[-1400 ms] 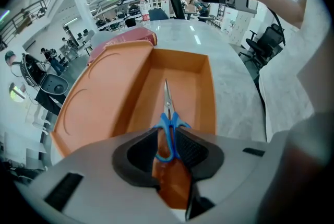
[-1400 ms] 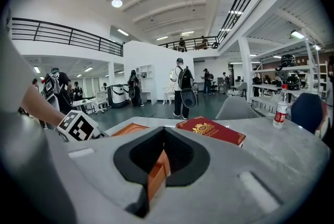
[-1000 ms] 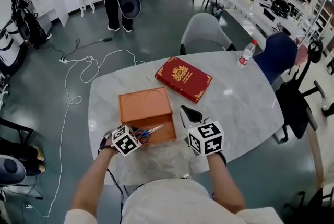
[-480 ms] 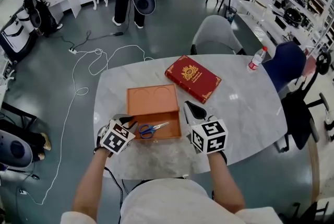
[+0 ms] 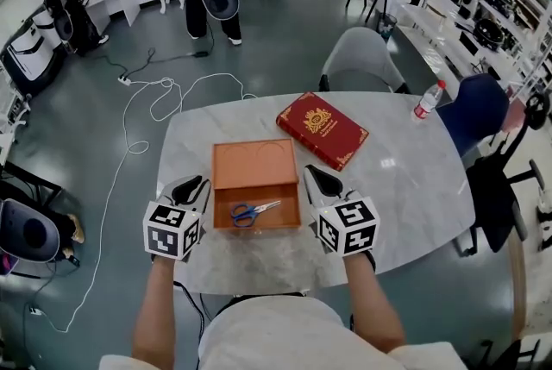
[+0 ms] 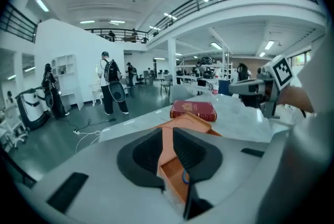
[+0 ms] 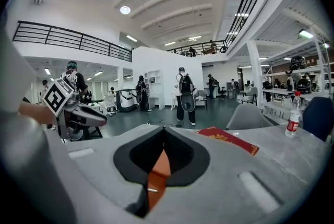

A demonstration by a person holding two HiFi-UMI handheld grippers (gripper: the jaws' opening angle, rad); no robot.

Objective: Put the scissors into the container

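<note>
Your left gripper (image 5: 191, 185) has its jaws slightly apart, holding nothing; your right gripper (image 5: 312, 176) has its jaws closed, empty. They flank the orange container (image 5: 257, 226). The scissors (image 5: 252, 210) lie inside it. Bare marble table (image 5: 405, 178) extends right; 1 red book (image 5: 322, 129) lies beyond.

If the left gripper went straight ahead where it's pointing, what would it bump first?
Probably the orange box: its near corner shows right between the left gripper's slightly parted jaws, with the red book farther behind. Depth is hard to judge.
</note>
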